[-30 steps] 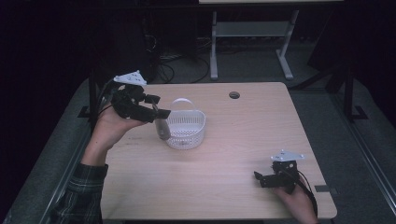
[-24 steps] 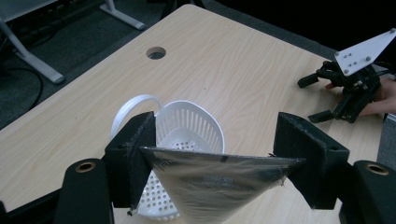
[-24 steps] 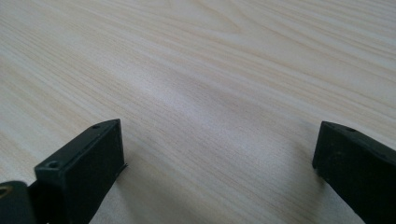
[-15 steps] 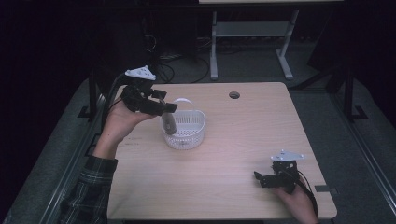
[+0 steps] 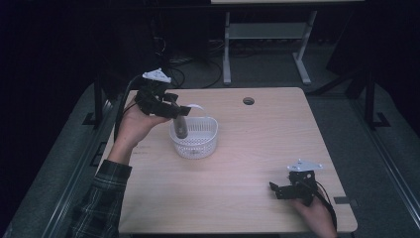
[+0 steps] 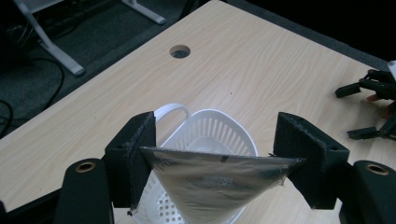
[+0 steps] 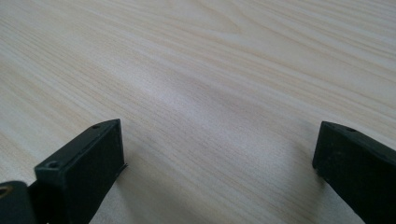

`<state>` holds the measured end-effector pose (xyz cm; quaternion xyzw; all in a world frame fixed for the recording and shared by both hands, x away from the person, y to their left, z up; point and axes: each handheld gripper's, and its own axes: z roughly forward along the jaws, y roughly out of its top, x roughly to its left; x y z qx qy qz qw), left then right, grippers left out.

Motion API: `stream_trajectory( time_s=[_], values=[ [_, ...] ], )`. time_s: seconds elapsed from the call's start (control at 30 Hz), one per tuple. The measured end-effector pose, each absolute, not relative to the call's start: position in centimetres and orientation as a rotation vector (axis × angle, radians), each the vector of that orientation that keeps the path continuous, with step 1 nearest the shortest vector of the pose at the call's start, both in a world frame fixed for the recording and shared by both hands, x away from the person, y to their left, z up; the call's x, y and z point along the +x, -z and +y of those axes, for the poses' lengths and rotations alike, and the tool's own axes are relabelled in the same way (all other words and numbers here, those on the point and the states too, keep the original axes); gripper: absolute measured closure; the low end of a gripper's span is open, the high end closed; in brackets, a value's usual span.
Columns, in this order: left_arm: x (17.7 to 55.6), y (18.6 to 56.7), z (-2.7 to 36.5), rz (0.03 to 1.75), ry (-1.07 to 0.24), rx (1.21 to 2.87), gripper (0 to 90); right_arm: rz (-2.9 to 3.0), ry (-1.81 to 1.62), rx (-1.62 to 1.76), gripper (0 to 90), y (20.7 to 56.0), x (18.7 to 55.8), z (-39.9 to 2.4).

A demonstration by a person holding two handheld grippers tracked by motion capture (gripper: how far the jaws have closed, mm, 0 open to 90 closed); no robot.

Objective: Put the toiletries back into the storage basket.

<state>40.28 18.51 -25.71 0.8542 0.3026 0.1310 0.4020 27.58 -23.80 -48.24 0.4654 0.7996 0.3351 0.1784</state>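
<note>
**Ana:** Over the white basket (image 5: pixel 194 138), near the left edge of the desk (image 5: pixel 247 198), the left hand-held gripper (image 5: pixel 181 112) hangs with a dark, shiny pouch (image 5: pixel 182 126) pinched between its pads. Why hold it that high?

**Ben:** I'd say to clear the rim. The pouch dangles from its top edge, its lower end inside the rim line, so letting go should drop it straight into the basket.

**Ana:** And the right hand-held gripper (image 5: pixel 281 190)?

**Ben:** Parked low on the desk near the front right corner, jaws spread wide with nothing between them. It seems to be keeping out of the way.

**Ana:** What does the left gripper view add?

**Ben:** The grip itself: the pouch's (image 6: pixel 217 179) sealed top edge stretched flat between both pads (image 6: pixel 140 154), tapering downward, with the slotted basket (image 6: pixel 219 133) and its handle loop (image 6: pixel 171 110) right behind. From the high view you get the height above the basket, which the close view flattens. The right gripper view gives bare wood grain (image 7: pixel 210 84) between spread jaws.
</note>
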Motion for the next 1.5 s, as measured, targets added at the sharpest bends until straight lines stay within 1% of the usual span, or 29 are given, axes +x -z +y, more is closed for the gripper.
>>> stream_trajectory(
  time_s=[0.7, 1.5],
  values=[
    [41.9, 29.7, 18.4, 0.851, -0.318, 2.197, 29.6, 2.262, -0.947, 1.316, 1.5, 48.2, 27.6, -23.8],
    [42.3, 33.0, 18.3, 0.894, -0.307, 2.227, 29.6, 2.262, -0.946, 1.317, 1.5, 48.2, 27.6, -23.8]
  ],
)
